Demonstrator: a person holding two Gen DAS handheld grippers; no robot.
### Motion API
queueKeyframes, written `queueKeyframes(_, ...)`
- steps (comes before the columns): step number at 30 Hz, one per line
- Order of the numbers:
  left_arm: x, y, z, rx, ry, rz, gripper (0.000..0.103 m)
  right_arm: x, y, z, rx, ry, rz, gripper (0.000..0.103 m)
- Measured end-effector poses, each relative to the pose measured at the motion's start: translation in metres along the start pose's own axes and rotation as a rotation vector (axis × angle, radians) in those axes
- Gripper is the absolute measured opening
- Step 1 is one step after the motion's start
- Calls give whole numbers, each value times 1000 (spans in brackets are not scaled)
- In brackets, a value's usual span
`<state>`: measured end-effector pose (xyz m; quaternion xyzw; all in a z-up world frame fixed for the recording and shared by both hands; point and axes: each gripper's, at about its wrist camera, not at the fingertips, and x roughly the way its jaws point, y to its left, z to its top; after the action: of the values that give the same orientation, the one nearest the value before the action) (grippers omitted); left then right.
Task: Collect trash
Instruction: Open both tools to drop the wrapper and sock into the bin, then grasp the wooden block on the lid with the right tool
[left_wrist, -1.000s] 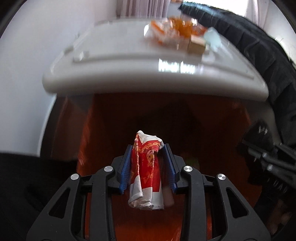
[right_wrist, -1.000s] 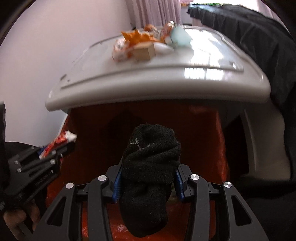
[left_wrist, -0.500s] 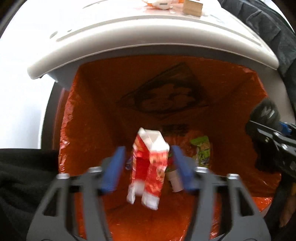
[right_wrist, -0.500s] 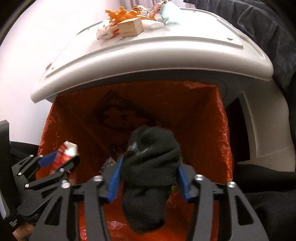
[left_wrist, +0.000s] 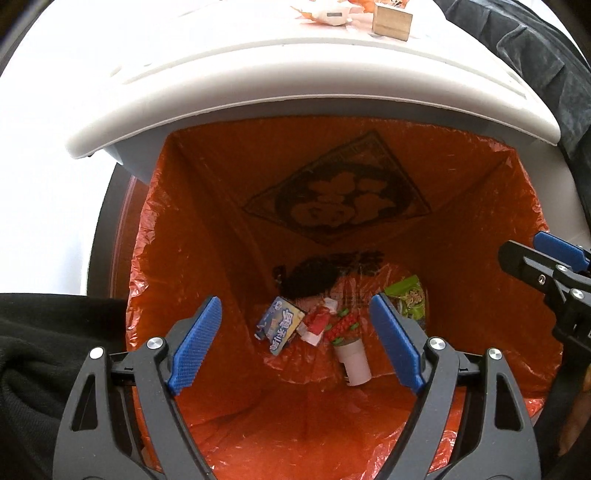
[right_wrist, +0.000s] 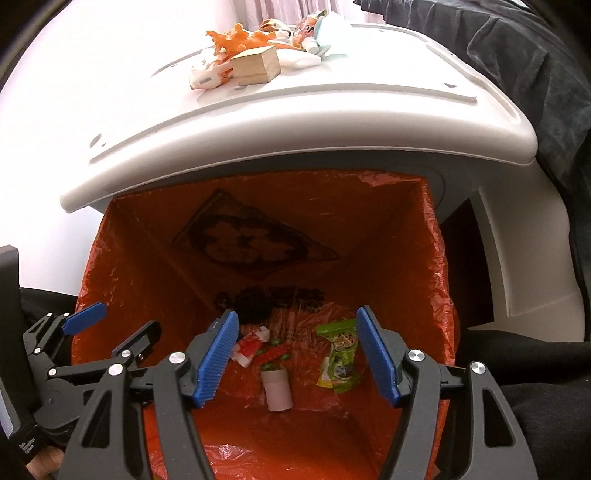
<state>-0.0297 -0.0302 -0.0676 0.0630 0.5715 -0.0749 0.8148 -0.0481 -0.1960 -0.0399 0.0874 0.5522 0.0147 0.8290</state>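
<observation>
Both grippers hang over the orange-lined bin (left_wrist: 207, 206). The left gripper (left_wrist: 295, 339) and right gripper (right_wrist: 297, 354) have just been opening; their fingers stand apart with nothing between them. At the bin's bottom lie the red wrapper (left_wrist: 317, 321) and black sock (left_wrist: 310, 278) among other trash.

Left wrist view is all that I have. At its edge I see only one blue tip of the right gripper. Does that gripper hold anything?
Observer: No. The right gripper is open; its jaws have just been opening, with nothing between them.
Operator: What lies on the lid behind the wooden block?
Observer: Orange scraps and a pale blue crumpled piece.
Operator: My finger pad hides part of the green packet. Does it touch the white tube?
Observer: No, it lies apart, right of the tube.
</observation>
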Motion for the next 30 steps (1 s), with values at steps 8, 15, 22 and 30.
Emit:
queueKeyframes(8, -20, 11, 17, -46, -70, -40, 81, -27, 0, 40, -39, -50, 50, 67)
queueKeyframes(15, -27, 9, 25, -38, -124, -23, 81, -37, 7, 136, -169, -142, 60, 72)
queueKeyframes(22, -25, 11, 27, -57, -127, -31, 81, 2, 18, 176, -56, -186, 64, 63)
queueKeyframes(30, -31, 19, 28, -82, -155, -58, 81, 37, 38, 186, -13, -219, 10, 63)
